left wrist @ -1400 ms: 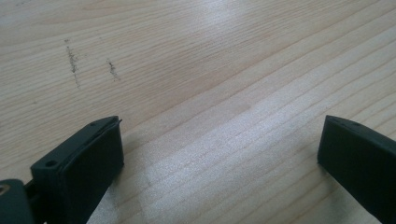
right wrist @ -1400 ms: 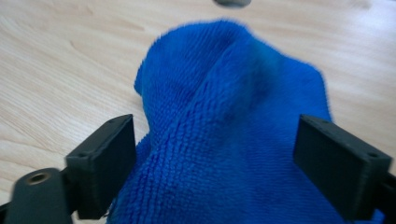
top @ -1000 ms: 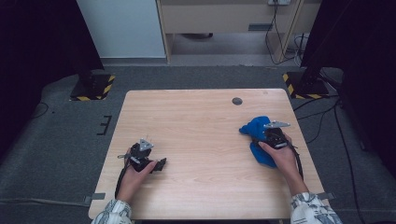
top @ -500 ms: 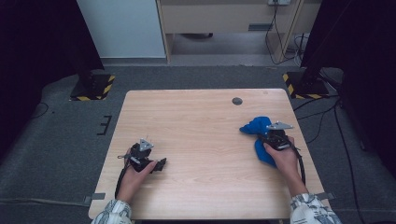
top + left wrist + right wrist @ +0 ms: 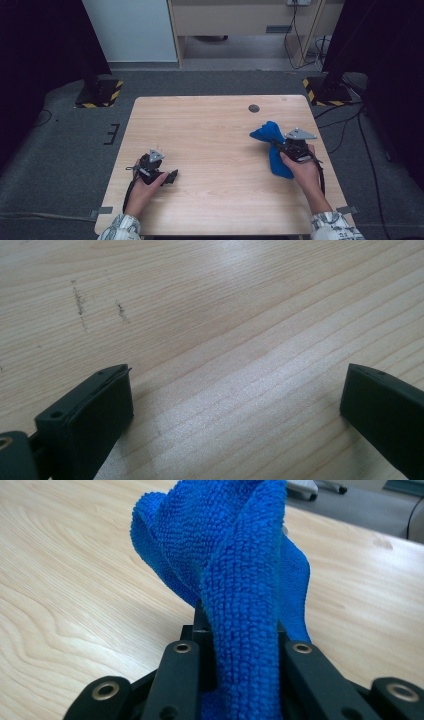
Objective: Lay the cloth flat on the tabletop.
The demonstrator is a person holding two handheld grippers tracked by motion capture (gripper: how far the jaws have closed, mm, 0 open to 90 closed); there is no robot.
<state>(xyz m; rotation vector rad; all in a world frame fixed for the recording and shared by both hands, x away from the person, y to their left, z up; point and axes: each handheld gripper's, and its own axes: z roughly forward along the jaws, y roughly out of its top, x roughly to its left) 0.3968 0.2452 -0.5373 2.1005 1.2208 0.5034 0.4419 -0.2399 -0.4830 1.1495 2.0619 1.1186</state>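
right gripper (image 5: pixel 280 143) jaws just closed in and now pinch a bunched fold of the blue microfibre cloth (image 5: pixel 235 570), lifting it off the right side of the wooden table (image 5: pixel 210 125), while left gripper (image 5: pixel 167 176) rests on the bare wood near the front-left, jaws spread wide, nothing between them

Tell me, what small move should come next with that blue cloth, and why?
Probably lift a little higher: the right gripper, whose jaws have just been closing, pinches a fold of the blue cloth, yet much of it lies on the table. The left gripper waits open.
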